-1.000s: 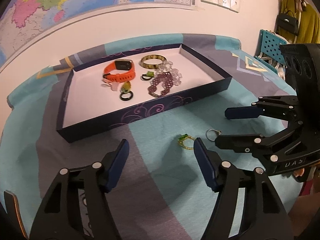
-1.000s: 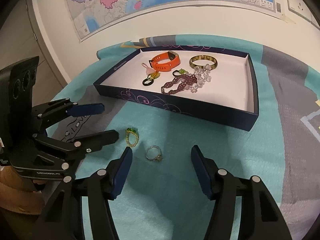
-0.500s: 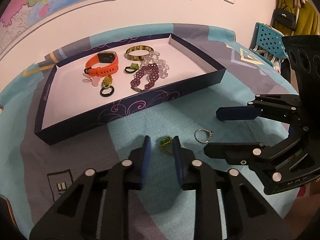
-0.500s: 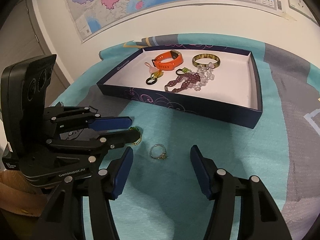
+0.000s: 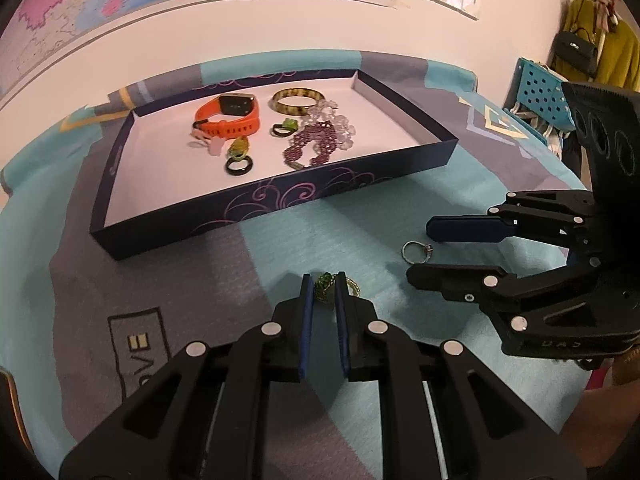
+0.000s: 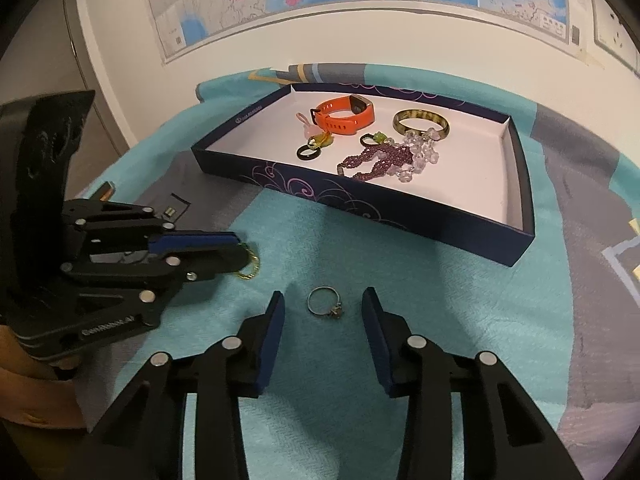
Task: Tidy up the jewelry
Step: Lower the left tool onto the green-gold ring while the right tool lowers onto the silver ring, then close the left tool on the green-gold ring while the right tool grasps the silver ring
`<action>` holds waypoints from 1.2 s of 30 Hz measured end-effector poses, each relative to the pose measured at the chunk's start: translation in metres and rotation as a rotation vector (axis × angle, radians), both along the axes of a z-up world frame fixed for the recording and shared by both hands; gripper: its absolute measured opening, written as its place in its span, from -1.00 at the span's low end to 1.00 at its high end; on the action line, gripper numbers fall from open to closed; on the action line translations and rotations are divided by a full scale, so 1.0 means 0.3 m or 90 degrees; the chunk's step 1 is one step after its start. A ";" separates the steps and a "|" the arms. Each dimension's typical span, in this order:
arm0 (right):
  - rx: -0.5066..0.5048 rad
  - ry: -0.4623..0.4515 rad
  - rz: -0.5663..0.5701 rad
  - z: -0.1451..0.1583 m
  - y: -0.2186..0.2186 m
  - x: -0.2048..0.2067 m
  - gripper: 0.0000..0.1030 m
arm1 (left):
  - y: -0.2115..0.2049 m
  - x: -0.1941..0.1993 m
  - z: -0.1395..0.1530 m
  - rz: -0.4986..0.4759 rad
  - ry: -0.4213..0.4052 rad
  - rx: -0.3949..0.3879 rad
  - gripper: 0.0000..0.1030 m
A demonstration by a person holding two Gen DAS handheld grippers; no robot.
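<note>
A gold ring with a green stone (image 5: 323,288) lies on the teal cloth, and my left gripper (image 5: 324,280) is closing on it, its blue pads touching the stone on both sides. In the right wrist view the left gripper (image 6: 240,248) looks shut, with the gold band (image 6: 250,268) poking out past its tips. A silver ring (image 6: 336,312) lies between the fingers of my right gripper (image 6: 324,296). Its jaws are closing, but the pads stand apart from the ring. The left wrist view shows the right gripper (image 5: 420,249) around the silver ring (image 5: 428,248).
A dark blue box (image 5: 280,196) behind the rings holds an orange watch (image 5: 228,118), a bangle (image 5: 298,101), purple beads (image 5: 312,146) and several small rings. A blue perforated crate (image 5: 540,92) and a hanging bag (image 5: 580,52) are at the far right.
The left jaws went from wide open to closed on the green-stone ring. The right jaws narrowed around the silver ring. Neither hand shifted much.
</note>
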State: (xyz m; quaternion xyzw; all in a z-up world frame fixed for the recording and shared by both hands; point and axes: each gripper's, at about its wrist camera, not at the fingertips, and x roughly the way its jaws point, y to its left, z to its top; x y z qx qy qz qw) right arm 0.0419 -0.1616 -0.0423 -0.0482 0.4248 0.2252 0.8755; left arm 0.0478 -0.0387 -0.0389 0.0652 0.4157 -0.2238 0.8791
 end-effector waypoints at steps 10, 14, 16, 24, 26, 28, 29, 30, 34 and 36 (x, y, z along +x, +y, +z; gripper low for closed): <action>-0.014 -0.005 -0.010 -0.002 0.000 0.004 -0.70 | 0.017 -0.007 0.003 0.010 0.000 -0.010 -0.79; 0.024 0.004 -0.015 0.003 -0.022 0.007 -0.92 | 0.020 -0.011 0.007 0.012 -0.002 -0.013 -0.80; 0.032 0.008 -0.016 0.002 -0.028 0.006 -0.92 | 0.021 -0.014 0.010 0.010 -0.003 -0.015 -0.80; 0.074 0.014 -0.015 0.011 -0.044 0.002 -0.92 | 0.024 -0.018 0.014 0.012 -0.003 -0.017 -0.80; 0.086 0.016 -0.016 0.014 -0.051 0.002 -0.92 | 0.028 -0.021 0.018 0.014 -0.003 -0.019 -0.80; 0.094 0.016 -0.016 0.017 -0.054 0.003 -0.92 | 0.033 -0.021 0.022 0.015 -0.006 -0.019 -0.80; 0.100 0.016 -0.016 0.020 -0.055 0.004 -0.92 | 0.033 -0.024 0.027 0.014 -0.008 -0.021 -0.80; 0.102 0.016 -0.015 0.023 -0.056 0.004 -0.92 | 0.036 -0.024 0.032 0.014 -0.010 -0.022 -0.80; 0.111 0.006 -0.014 0.042 -0.058 0.002 -0.92 | 0.039 -0.028 0.049 0.014 -0.019 -0.025 -0.80; 0.114 0.001 -0.014 0.050 -0.060 0.003 -0.92 | 0.040 -0.030 0.059 0.014 -0.024 -0.027 -0.80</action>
